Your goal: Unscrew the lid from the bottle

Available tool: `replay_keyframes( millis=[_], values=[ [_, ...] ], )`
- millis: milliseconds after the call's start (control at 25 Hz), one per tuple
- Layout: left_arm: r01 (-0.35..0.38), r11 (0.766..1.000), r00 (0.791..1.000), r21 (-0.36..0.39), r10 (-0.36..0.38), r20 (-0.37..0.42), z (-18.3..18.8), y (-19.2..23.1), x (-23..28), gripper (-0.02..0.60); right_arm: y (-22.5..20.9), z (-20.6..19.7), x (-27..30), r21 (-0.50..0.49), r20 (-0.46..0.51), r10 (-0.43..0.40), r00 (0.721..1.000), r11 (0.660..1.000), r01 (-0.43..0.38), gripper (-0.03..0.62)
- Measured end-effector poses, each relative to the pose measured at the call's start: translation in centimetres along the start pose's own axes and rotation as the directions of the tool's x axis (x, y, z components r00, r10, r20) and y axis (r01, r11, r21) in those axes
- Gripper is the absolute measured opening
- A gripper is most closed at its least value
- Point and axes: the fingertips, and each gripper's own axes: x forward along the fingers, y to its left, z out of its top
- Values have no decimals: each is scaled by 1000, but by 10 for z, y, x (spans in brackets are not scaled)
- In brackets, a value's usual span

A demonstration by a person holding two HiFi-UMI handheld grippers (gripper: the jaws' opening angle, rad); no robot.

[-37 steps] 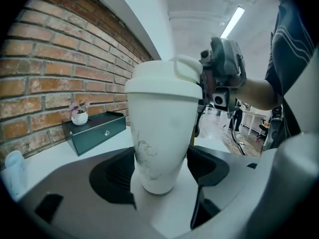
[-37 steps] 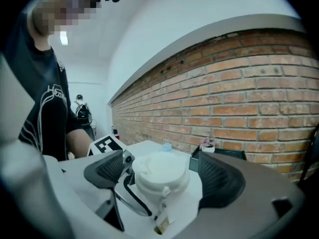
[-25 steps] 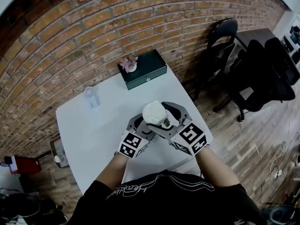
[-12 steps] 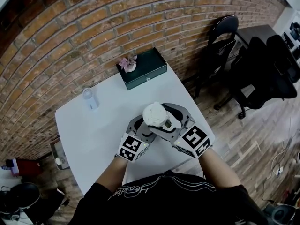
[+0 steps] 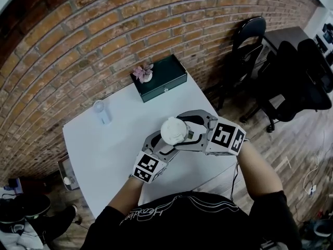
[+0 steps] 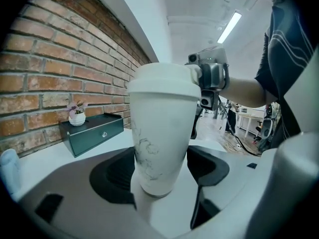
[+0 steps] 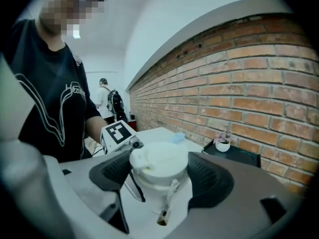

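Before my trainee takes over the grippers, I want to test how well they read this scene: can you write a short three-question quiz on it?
1. True or false: the left gripper is shut on the body of the white bottle.
2. What is the right gripper clamped on? A) the lid B) a spoon C) a sponge
3. Fill in: the potted flower stands on the dark ___ box.
Key: 1 true; 2 A; 3 green.
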Motion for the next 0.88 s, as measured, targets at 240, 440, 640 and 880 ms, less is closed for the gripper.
replay_keyframes(
  millis=[240, 440, 640, 880],
  values=[
    [-2, 1000, 1000, -3, 2, -5, -1, -1, -1, 347, 5, -2, 1, -161, -195, 206, 959, 958, -239, 353],
    [2, 1000, 1000, -3, -3, -9, 2, 0, 0, 347, 4, -6, 0, -233, -340, 284, 897, 898, -373, 351],
    [3, 1000, 1000, -7, -3, -22, -1, -2, -1, 347, 7, -8, 0, -247, -409, 286, 867, 879, -407, 353],
    [5, 1000, 1000, 1, -5, -24, -1, 1, 1, 347, 9, -6, 3, -215, -342, 204, 917, 933, -288, 380]
  ],
)
